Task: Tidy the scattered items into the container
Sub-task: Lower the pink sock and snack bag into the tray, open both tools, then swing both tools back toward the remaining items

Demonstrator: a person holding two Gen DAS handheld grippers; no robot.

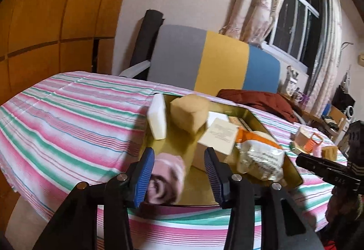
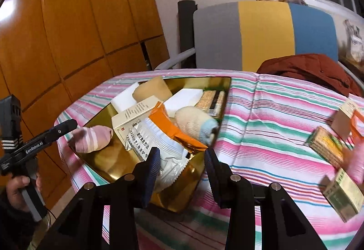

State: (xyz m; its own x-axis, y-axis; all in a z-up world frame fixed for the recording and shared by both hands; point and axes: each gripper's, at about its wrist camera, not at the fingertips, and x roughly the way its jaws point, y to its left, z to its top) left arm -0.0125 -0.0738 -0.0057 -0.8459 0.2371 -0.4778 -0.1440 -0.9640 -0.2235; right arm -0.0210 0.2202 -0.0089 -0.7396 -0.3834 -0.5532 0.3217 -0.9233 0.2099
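A gold tray (image 1: pixel 179 150) lies on the striped cloth. It holds white foam blocks (image 1: pixel 157 118), a tan sponge (image 1: pixel 190 111), a white box (image 1: pixel 218 138) and an orange and silver packet (image 1: pixel 261 156). A rolled pink sock (image 1: pixel 167 179) lies in its near corner, against the left pad of my left gripper (image 1: pixel 180 177). The other pad stands clear of the sock, so that gripper is open. My right gripper (image 2: pixel 182 172) is open over the tray's near corner (image 2: pixel 193 168), above the silver packet (image 2: pixel 163 154). A blurred cream sock with a blue toe (image 2: pixel 195 125) lies in the tray beyond it.
Loose items lie on the striped cloth (image 2: pixel 261 136) to the right: cracker packs (image 2: pixel 327 147), a green box (image 2: pixel 343 195), a tan box (image 2: pixel 345 118) and something pink (image 2: pixel 357 163). A striped chair back (image 2: pixel 261 36) and a red garment (image 2: pixel 307 70) are behind. A wooden wardrobe (image 2: pixel 79 22) stands left.
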